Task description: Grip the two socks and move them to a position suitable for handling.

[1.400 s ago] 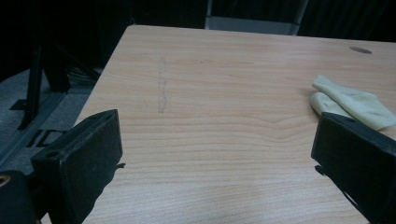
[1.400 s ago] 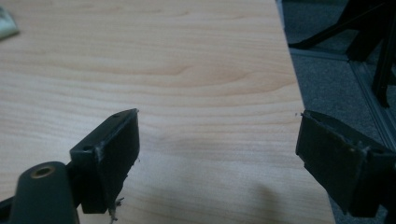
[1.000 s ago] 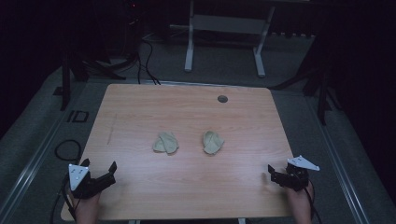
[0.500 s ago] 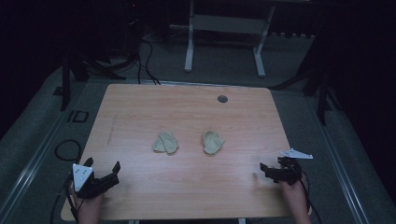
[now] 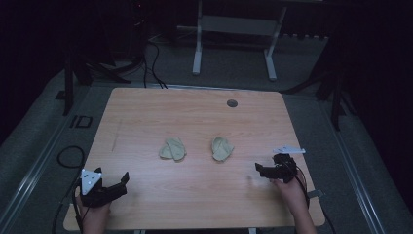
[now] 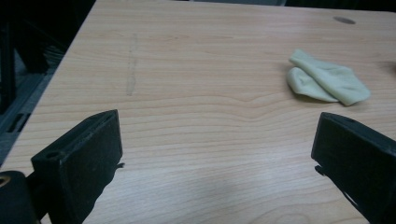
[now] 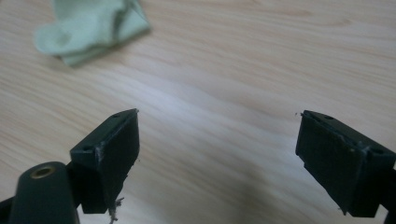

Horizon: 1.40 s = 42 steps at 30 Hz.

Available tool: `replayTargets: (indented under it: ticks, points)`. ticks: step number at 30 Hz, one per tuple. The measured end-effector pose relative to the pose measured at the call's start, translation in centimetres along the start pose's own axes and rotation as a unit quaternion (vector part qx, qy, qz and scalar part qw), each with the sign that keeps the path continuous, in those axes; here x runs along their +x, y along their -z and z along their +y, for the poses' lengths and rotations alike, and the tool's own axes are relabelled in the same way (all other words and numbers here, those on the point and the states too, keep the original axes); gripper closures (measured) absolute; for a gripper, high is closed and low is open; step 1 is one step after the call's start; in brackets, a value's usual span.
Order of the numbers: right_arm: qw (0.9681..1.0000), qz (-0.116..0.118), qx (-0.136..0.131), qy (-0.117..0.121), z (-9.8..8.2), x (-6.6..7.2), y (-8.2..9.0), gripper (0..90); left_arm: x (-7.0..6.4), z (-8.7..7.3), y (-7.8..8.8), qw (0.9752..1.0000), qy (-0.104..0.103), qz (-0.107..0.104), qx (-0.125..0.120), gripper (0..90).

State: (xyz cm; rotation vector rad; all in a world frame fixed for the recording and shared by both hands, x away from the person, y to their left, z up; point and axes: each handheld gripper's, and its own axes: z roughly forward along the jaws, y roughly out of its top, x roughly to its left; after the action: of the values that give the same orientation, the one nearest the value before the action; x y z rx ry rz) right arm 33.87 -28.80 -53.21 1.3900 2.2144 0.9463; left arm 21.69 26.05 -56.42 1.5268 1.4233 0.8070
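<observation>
Two pale green cloths, the left cloth (image 5: 172, 149) and the right cloth (image 5: 222, 148), lie mid-surface (image 5: 146, 112). Both the left claw (image 5: 118, 184) and the right claw (image 5: 260, 169) gape wide and empty, well apart from them, likely readied for grasping.

two pale green cloths are seen lying near the middle of the wooden table (image 5: 146, 117), the left cloth (image 5: 172, 149) and the right cloth (image 5: 222, 148) set apart. the left gripper (image 5: 122, 181) is held at the near left corner, the right gripper (image 5: 260, 170) near the right edge, jaws parted. a small dark disc (image 5: 232, 103) is seen towards the far edge.
</observation>
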Motion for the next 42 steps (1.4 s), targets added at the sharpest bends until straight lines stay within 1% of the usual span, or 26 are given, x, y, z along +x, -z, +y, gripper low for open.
replayTargets:
  ticks: [1,3,5,6,8,9,11,14,16,19,20,21,23,24,28,29,30,31,33,34,35,36,37,39,41,42]
  points:
    - [1.0000,0.005,0.000,-0.001,0.2,0.2,-0.2,13.6,0.0,0.0,0.0,1.0000,-0.002,0.003,0.001,2.0]
    - [0.9999,0.013,0.001,-0.004,0.8,0.6,-0.7,13.6,0.0,0.0,0.0,1.0000,-0.002,0.000,0.001,2.0]
    - [0.9998,0.021,0.000,-0.003,1.5,1.1,-1.2,13.6,0.0,0.0,0.0,1.0000,-0.001,0.002,0.002,2.1]
    - [0.9998,0.021,0.001,0.003,1.9,1.5,-1.5,13.6,0.0,0.0,0.1,1.0000,0.000,-0.005,-0.001,2.1]
    - [0.9996,0.026,0.006,0.010,2.5,1.9,-2.1,13.9,0.0,0.0,0.1,1.0000,-0.003,-0.002,-0.001,2.0]
    - [0.9994,0.032,0.008,0.013,2.9,2.2,-2.4,14.0,-0.1,0.0,0.0,1.0000,-0.001,-0.005,0.000,2.0]
    - [0.9990,0.039,0.011,0.021,3.7,2.8,-3.1,14.8,-0.1,0.0,0.0,1.0000,-0.003,-0.004,0.002,2.0]
    - [0.9984,0.047,0.012,0.029,4.7,3.6,-4.3,15.3,-0.2,-0.1,-0.1,1.0000,-0.003,-0.008,0.003,2.0]
    - [0.9980,0.048,0.011,0.040,5.3,4.3,-5.2,16.8,-0.2,-0.1,-0.1,0.9999,-0.004,-0.010,0.005,2.0]
    - [0.9971,0.054,0.021,0.050,6.3,5.3,-6.5,21.0,-0.3,-0.1,-0.2,0.9999,-0.005,-0.015,0.005,2.1]
    - [0.9971,0.054,0.021,0.050,6.3,5.3,-6.5,21.0,-0.3,-0.1,-0.2,0.9999,-0.005,-0.015,0.005,2.0]
    - [0.9962,0.061,0.025,0.058,6.9,6.0,-7.2,23.0,-0.3,-0.1,-0.2,0.9998,-0.008,-0.016,0.007,2.0]
    - [0.9957,0.055,0.029,0.069,7.4,6.8,-8.0,24.1,-0.4,-0.1,-0.2,0.9998,-0.009,-0.015,0.006,2.1]
    - [0.9954,0.057,0.032,0.070,7.6,7.1,-8.4,24.3,-0.4,-0.1,-0.2,0.9998,-0.009,-0.014,0.007,2.1]
    - [0.9951,0.050,0.046,0.073,8.3,8.0,-10.2,24.3,-0.4,0.0,-0.2,0.9998,-0.005,-0.016,0.009,2.1]
    - [0.9951,0.050,0.046,0.073,8.3,8.0,-10.2,24.3,-0.4,0.0,-0.2,0.9998,-0.005,-0.016,0.009,2.1]
    - [0.9945,0.040,0.056,0.079,8.2,8.5,-11.0,24.8,-0.6,0.1,-0.1,0.9999,-0.002,-0.014,0.006,2.0]
    - [0.9936,0.038,0.064,0.085,8.1,8.6,-11.3,25.7,-0.6,0.1,-0.2,0.9999,-0.003,-0.014,0.005,2.0]
    - [0.9943,0.040,0.056,0.082,7.9,8.7,-11.5,26.6,-0.8,0.2,-0.4,0.9998,-0.006,-0.016,0.007,2.1]
    - [0.9944,0.041,0.054,0.081,7.8,8.7,-11.5,29.2,-0.8,0.2,-0.5,0.9998,-0.009,-0.016,0.007,2.0]
    - [0.9944,0.041,0.054,0.081,7.8,8.7,-11.5,29.2,-0.8,0.2,-0.5,0.9998,-0.009,-0.016,0.007,2.1]
    - [0.9934,0.050,0.054,0.087,8.0,8.7,-11.4,40.1,-1.0,0.2,-0.6,0.9998,-0.011,-0.018,0.007,2.1]
    - [0.9930,0.052,0.055,0.090,8.0,8.7,-11.4,42.3,-1.0,0.2,-0.6,0.9997,-0.013,-0.018,0.008,2.0]
    - [0.9914,0.067,0.056,0.098,8.1,8.8,-11.2,59.3,-1.1,0.1,-0.4,0.9997,-0.011,-0.019,0.009,2.1]
    - [0.9905,0.078,0.057,0.097,8.1,9.0,-11.2,69.0,-1.0,0.0,-0.2,0.9997,-0.008,-0.022,0.010,2.1]
    - [0.9900,0.083,0.059,0.098,8.1,9.1,-11.2,70.7,-1.0,-0.1,-0.2,0.9996,-0.007,-0.024,0.010,2.0]
